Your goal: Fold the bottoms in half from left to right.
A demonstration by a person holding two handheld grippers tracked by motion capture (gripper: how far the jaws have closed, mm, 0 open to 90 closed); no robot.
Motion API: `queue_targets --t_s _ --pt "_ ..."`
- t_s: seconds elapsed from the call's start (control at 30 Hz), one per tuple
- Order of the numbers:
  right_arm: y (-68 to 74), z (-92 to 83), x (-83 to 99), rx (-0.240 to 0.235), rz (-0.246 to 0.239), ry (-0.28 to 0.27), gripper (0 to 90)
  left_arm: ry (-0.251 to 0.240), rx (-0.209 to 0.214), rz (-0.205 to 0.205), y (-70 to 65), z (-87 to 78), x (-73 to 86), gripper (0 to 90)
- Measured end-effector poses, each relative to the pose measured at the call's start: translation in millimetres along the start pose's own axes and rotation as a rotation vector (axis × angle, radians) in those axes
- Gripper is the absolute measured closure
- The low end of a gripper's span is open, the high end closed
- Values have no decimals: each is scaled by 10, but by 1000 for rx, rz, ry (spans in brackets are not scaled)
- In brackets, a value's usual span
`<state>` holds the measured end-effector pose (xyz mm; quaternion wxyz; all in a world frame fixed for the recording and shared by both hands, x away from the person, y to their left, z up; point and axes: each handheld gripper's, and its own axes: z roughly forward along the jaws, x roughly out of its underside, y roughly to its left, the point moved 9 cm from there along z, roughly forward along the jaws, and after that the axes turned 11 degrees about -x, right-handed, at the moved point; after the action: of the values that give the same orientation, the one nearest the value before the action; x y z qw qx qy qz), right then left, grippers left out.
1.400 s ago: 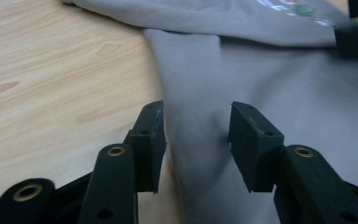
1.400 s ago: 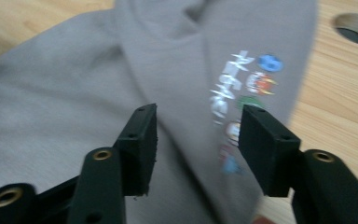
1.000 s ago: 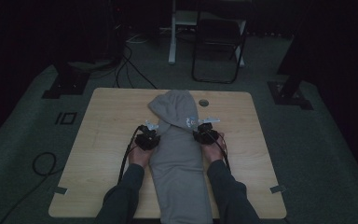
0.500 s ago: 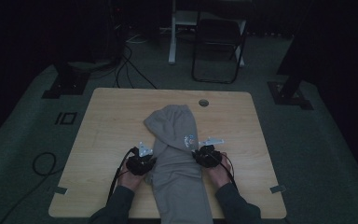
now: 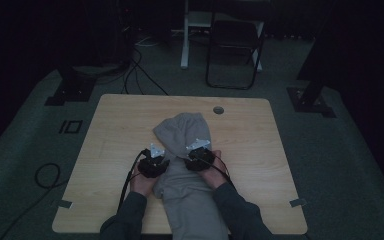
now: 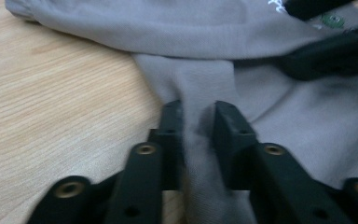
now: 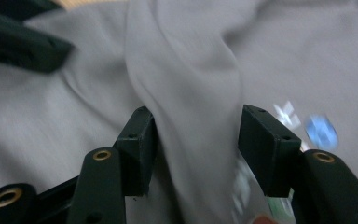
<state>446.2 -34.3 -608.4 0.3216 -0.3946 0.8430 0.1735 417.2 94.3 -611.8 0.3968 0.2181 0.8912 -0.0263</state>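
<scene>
Hoodie (image 5: 187, 165) part-folded on desk (image 5: 115, 125): left gripper (image 6: 198, 116) jaws pinching a fold, right gripper (image 7: 193, 135) jaws just spread, cloth loose between; body unfolded.

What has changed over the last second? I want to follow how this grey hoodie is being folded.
Both grippers pulled the grey hoodie toward the person, bunching its hood closer. The left gripper pinches a fold, its jaws slightly wider than before. The right gripper has just been opening, with a ridge of fabric loose between its jaws. The table stayed put.
</scene>
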Motion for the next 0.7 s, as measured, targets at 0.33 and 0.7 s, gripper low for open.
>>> queue_targets --t_s 0.33,0.7 --pt "-99 154 -276 33 9 -27 793 -1 1 -12 31 -22 37 838" --pt "-780 -225 -57 95 237 -97 889 -1 4 -34 80 -36 63 841"
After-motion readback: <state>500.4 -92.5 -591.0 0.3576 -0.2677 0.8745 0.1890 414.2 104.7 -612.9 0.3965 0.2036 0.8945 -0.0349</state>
